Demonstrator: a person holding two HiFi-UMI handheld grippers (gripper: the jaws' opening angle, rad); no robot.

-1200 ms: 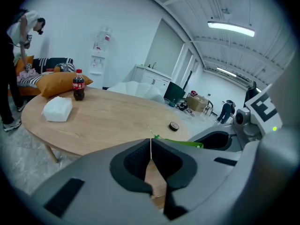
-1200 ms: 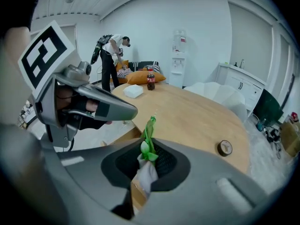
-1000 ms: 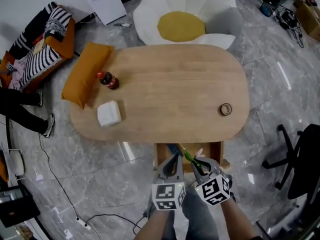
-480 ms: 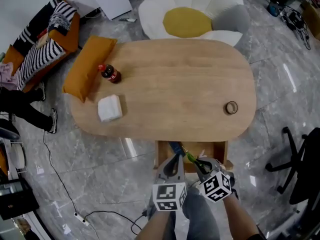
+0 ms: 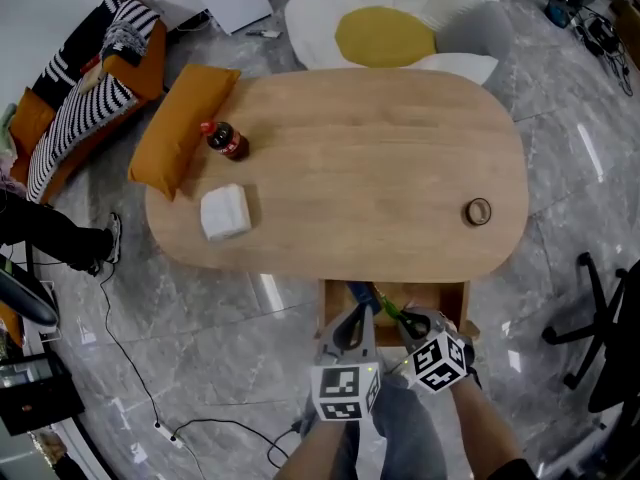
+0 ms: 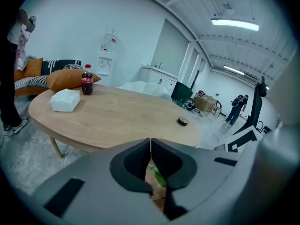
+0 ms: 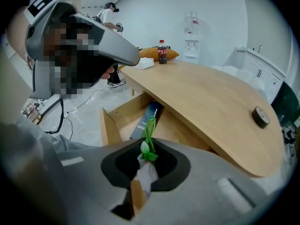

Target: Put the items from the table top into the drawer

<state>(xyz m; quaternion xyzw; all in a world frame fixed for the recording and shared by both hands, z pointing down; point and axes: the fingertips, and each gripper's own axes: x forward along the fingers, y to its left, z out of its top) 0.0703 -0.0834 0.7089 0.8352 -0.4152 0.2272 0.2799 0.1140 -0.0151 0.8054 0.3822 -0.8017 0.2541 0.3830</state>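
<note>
Three things are left on the table: at the left the bottle with the white pack near it, and far at the right the tape roll, well apart from them. The drawer under the near edge stands open, and a dark box lies inside it. The left gripper is clenched on nothing and hangs over the drawer. The right gripper, just beside it, grasps a flower by its wrapped stem above the open drawer, and the flower is not yet released. I judge the task to be less than half done: one thing is in, one is at the drawer, three are still to fetch. The head view gives the whole table and both grippers together, but there the flower is only a thin green line. The left gripper view shows its jaws meeting, with some green behind them. The right gripper view shows clearly the white bud, the grip and the box in the drawer.
</note>
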